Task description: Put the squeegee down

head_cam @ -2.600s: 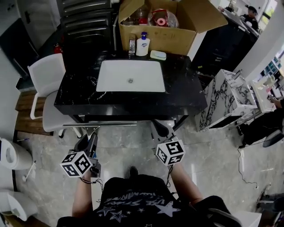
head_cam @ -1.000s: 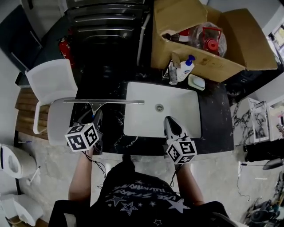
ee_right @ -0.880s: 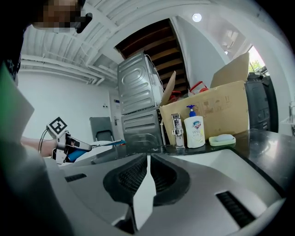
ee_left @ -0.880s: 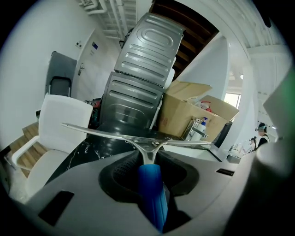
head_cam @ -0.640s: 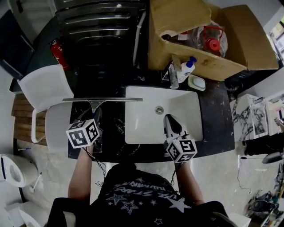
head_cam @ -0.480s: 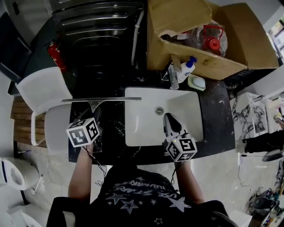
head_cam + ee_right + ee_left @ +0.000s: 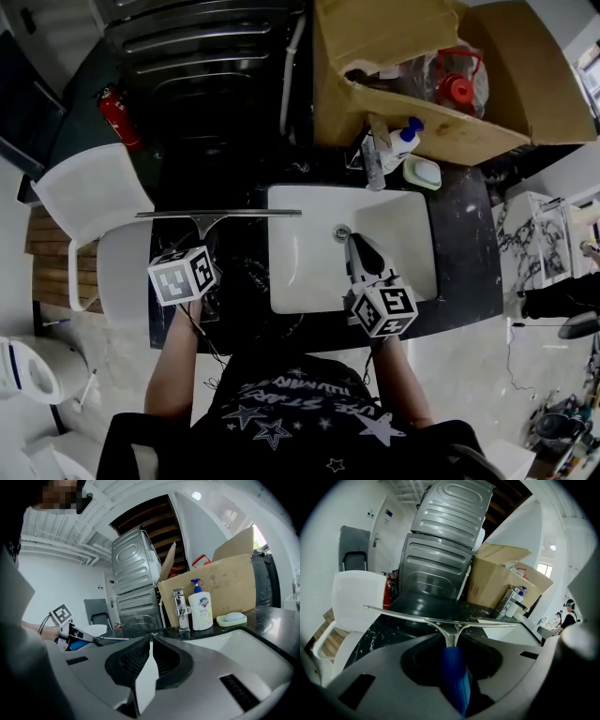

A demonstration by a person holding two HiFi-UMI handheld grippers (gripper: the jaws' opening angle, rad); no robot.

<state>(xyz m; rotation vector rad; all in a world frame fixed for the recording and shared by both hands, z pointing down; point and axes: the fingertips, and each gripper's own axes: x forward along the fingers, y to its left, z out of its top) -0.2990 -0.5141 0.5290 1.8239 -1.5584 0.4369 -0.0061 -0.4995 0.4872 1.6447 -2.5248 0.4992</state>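
Observation:
The squeegee [image 7: 217, 215] has a long metal blade bar [image 7: 440, 620] and a blue handle [image 7: 455, 677]. My left gripper [image 7: 202, 246] is shut on that handle, with the bar lying crosswise in front of the jaws [image 7: 452, 641]. The bar hangs over the black marble counter [image 7: 239, 309], just left of the white sink [image 7: 309, 281]. Whether the blade touches the counter I cannot tell. My right gripper [image 7: 354, 242] is shut and holds nothing, over the sink's front part [image 7: 150, 639]. The right gripper view also shows the left gripper with the squeegee [image 7: 110, 639] at the far left.
Behind the sink stand a faucet [image 7: 372, 161], a soap bottle [image 7: 401, 142] and a soap dish [image 7: 424, 172], with an open cardboard box [image 7: 422, 75] behind them. A white chair [image 7: 89, 202] is left of the counter. A grey metal appliance [image 7: 216, 66] and a fire extinguisher [image 7: 117, 117] are at the back.
Both grippers have come from in front of the counter to over it. Over the last second the squeegee has sunk slightly toward the counter, still held by the left gripper.

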